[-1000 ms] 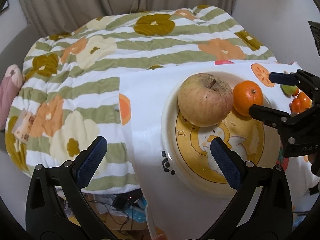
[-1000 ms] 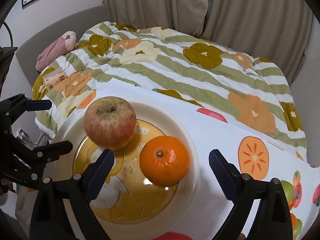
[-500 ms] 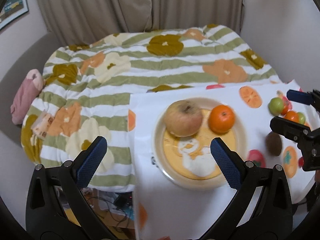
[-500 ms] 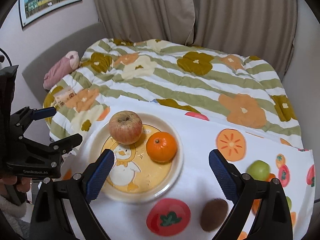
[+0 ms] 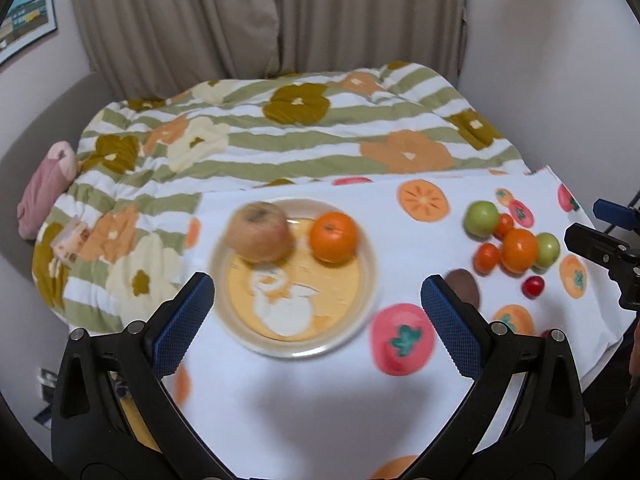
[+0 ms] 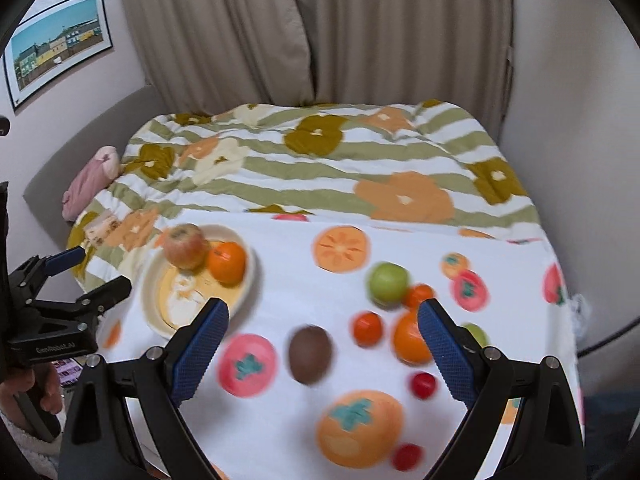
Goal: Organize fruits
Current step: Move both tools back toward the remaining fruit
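Both hand-held grippers, left and right, gape wide, empty. The kiwi lies loose on the surface beside the plate; centre the right one over it, squeezing gently.

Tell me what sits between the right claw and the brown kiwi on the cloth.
Nothing visible does. The right claw is open, and the kiwi lies on bare tablecloth between its fingers. The nearest fruit, a small orange one, sits off to its right.

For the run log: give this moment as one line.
plate: apple, orange | loose fruit: kiwi and others on cloth | left gripper: open | right gripper: open
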The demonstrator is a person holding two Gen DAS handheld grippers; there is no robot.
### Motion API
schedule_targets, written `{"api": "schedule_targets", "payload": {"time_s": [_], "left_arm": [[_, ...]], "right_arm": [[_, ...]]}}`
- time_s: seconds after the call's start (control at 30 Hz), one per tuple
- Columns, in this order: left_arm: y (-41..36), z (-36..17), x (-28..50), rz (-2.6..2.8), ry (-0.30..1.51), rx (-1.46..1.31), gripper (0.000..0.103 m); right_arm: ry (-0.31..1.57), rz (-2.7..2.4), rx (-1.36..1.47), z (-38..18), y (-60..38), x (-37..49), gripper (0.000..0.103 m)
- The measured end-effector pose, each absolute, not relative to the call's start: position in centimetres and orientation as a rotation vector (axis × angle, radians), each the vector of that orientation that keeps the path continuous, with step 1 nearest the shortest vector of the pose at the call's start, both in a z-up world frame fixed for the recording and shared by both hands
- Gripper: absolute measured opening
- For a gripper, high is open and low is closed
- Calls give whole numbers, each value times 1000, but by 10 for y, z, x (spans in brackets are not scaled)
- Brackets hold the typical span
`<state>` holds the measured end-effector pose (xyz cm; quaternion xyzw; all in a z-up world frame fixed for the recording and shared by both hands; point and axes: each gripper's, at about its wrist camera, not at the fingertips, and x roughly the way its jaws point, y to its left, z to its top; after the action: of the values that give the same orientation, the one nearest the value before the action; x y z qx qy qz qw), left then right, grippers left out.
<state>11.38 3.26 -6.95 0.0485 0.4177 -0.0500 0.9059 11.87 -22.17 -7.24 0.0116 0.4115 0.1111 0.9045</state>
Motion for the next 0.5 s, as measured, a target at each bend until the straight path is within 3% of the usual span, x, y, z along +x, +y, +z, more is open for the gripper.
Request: {"api": "schedule_targets", "payload": {"time_s": [0.5], "left_arm": [[-77, -136, 115, -152, 948, 82, 103]], "right_arm": [[915, 184, 69, -136, -329, 117, 95]]}}
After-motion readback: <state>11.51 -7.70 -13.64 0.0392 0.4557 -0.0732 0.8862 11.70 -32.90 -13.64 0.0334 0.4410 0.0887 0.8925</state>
